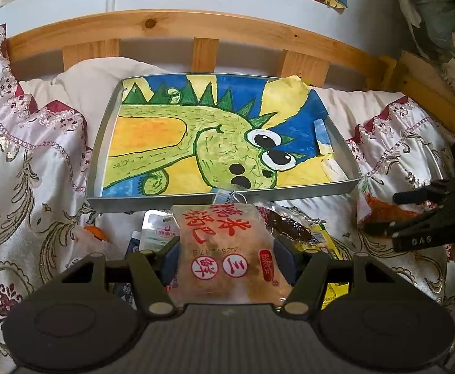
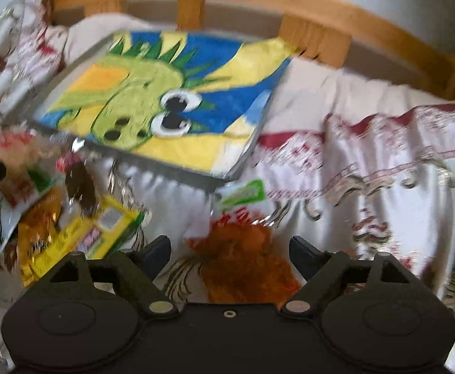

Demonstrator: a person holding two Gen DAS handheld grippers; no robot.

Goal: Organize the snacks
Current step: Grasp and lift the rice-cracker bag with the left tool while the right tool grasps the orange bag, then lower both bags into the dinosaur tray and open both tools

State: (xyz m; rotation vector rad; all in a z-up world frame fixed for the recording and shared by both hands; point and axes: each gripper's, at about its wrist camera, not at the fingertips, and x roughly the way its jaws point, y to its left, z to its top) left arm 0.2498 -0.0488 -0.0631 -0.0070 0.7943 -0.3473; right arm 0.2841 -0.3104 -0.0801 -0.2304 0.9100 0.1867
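Bedspread (image 1: pixel 34 168) under metal tray (image 1: pixel 133 204), wooden headboard (image 1: pixel 152 26) behind.

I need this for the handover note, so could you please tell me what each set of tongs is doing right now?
Left tongs: closed on the rice-cracker packet.
Right tongs: open, holding nothing, above an orange snack bag.

Left gripper clamped, right gripper spread

The left gripper (image 1: pixel 227 258) points down and forward, its two fingers pressed against the sides of a pale snack packet (image 1: pixel 227 255) held between them. The right gripper (image 2: pixel 230 249) also tilts downward, its jaws standing wide apart, with an orange snack bag (image 2: pixel 246 265) lying between the fingers, untouched by either pad.
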